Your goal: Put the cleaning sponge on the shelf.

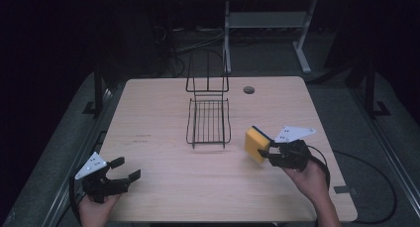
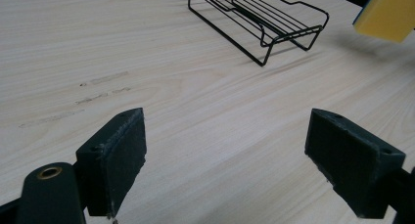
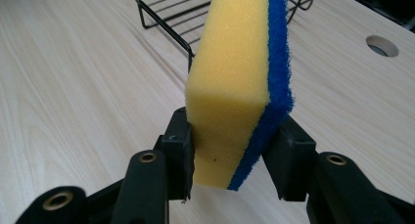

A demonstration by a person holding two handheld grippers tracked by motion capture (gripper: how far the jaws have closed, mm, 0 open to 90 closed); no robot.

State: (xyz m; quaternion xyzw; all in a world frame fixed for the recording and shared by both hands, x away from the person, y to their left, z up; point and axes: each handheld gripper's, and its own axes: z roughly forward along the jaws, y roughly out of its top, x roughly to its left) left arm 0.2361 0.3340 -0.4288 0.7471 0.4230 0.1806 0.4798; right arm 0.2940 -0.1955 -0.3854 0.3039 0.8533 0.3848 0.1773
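While left gripper point(image 1: 121, 170) rests at table point(image 1: 163, 197) near-left corner, jaws wide, nothing between them, right gripper point(image 1: 270, 153) near right edge clamps yellow-blue sponge point(image 1: 257, 143) upright above tabletop. Wire rack point(image 1: 208, 122) mid-table toward far edge. No readable writing.

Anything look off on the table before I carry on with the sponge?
Nothing stands out. The sponge sits squarely clamped in the right tongs, the wire rack stands level and unbent on the table, and the left tongs are open with nothing between them.
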